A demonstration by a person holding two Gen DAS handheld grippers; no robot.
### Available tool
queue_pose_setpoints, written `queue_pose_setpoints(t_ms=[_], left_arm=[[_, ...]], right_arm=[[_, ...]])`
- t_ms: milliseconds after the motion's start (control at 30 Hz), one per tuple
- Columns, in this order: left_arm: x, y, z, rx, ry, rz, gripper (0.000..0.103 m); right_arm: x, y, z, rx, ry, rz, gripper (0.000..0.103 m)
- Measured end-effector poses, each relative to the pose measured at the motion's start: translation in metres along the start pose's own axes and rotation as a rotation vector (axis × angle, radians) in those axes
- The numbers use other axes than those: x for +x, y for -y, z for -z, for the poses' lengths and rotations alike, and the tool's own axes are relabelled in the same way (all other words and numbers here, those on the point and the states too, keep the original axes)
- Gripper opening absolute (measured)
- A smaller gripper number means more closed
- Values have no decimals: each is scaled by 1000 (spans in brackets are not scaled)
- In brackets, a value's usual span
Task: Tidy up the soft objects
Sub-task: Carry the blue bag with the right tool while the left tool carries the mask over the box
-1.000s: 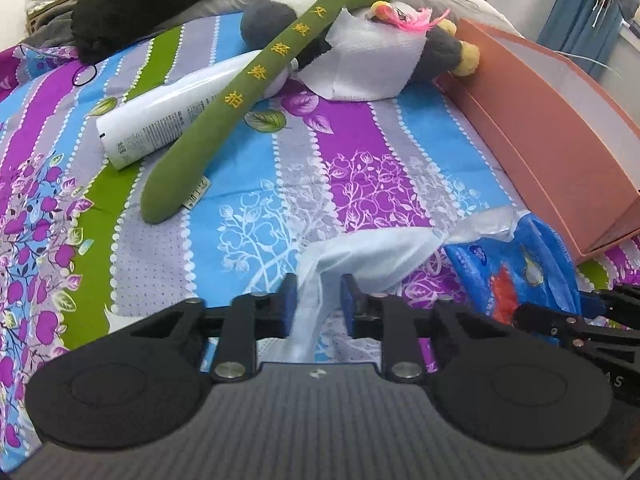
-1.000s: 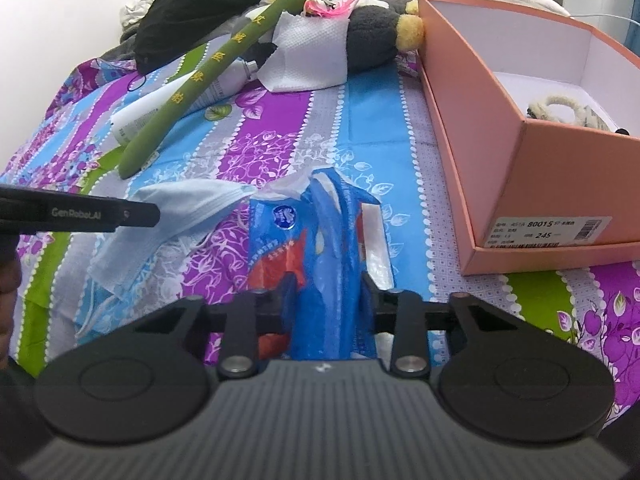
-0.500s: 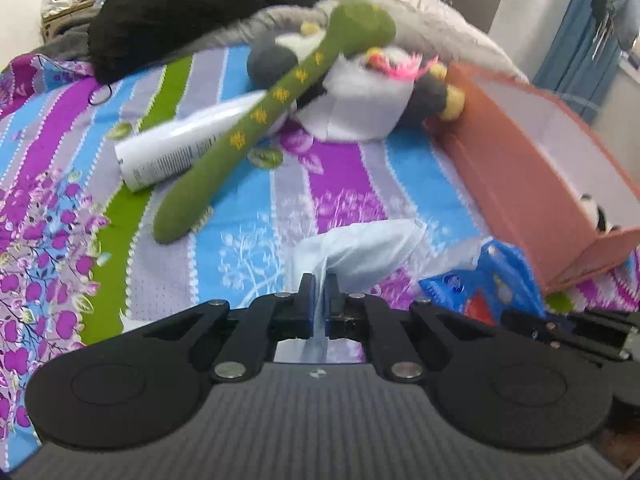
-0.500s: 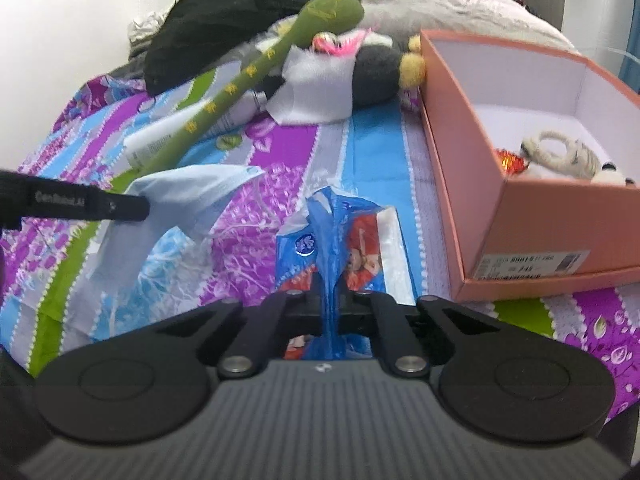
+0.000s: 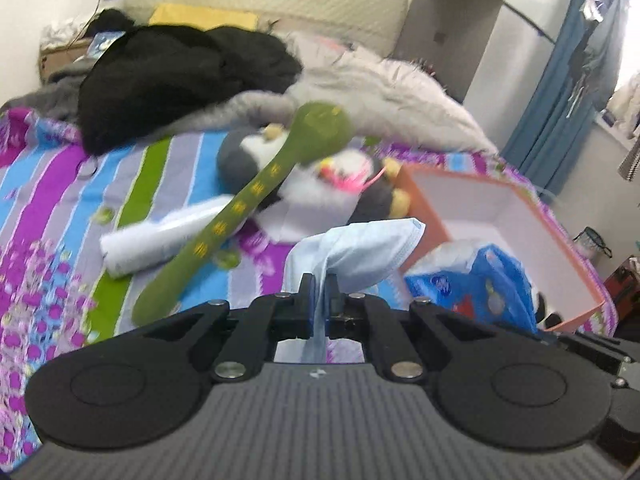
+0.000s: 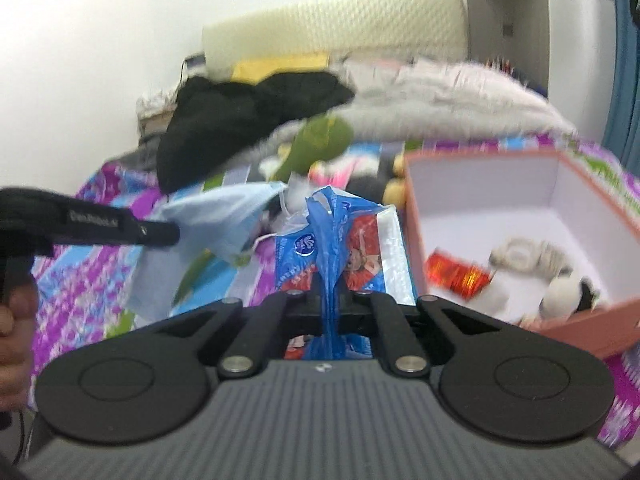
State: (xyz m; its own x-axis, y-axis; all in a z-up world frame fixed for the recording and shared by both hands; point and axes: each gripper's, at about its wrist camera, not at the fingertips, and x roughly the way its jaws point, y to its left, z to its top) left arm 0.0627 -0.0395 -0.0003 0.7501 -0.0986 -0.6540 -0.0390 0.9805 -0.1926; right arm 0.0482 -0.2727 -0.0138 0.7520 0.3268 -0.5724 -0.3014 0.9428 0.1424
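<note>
My left gripper [image 5: 319, 300] is shut on a light blue face mask [image 5: 360, 246] and holds it above the striped bedspread [image 5: 60, 216]. The mask also shows in the right wrist view [image 6: 218, 216], hanging from the left gripper's fingers [image 6: 156, 232]. My right gripper [image 6: 330, 304] is shut on a blue plastic tissue pack [image 6: 344, 236], lifted off the bed; it shows in the left wrist view [image 5: 476, 284] too. The orange shoebox [image 6: 520, 216] stands open to the right, with a plush toy [image 6: 568, 292] and a red packet [image 6: 456, 274] inside.
A long green plush stick [image 5: 256, 204], a white tube [image 5: 160, 240] and a grey plush penguin [image 5: 248, 152] under a white cloth lie on the bed behind. A black garment [image 5: 180, 76] and a grey furry blanket [image 5: 392, 92] are piled at the head. Blue curtain [image 5: 560, 92] at right.
Both grippers closed on their items and lifted them off the bed. The views rose and tilted up, so the shoebox interior and the headboard now show.
</note>
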Motion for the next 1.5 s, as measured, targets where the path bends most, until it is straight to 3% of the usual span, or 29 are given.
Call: queue_pose_setpoints(t_ms=[400,667,800,1000,1100,1333,1500], left_arm=[[-9,67,-70,28,109,114,5],[16,118,-109,24,68,215,5],[44,143,-123,28,2,249,5],[99,178,-130,54,-111,265,5],[126,198,-128,80,-148,236,5],[197,229,-119,119,-328,227,5],[224,237,-108,144,-403,203,6]], right_arm=[[-23,43,-77,-14,181,87,7],[-13,87,-114,37,168,94,7],[-1,112,-120,50,125,142,7],[28,160,-115,105,-9,190,7],[41,181,-108,123,-79,214,7],[67,221,-87,192,-211,225,7],[80,240,-70,221,-282,250,9]])
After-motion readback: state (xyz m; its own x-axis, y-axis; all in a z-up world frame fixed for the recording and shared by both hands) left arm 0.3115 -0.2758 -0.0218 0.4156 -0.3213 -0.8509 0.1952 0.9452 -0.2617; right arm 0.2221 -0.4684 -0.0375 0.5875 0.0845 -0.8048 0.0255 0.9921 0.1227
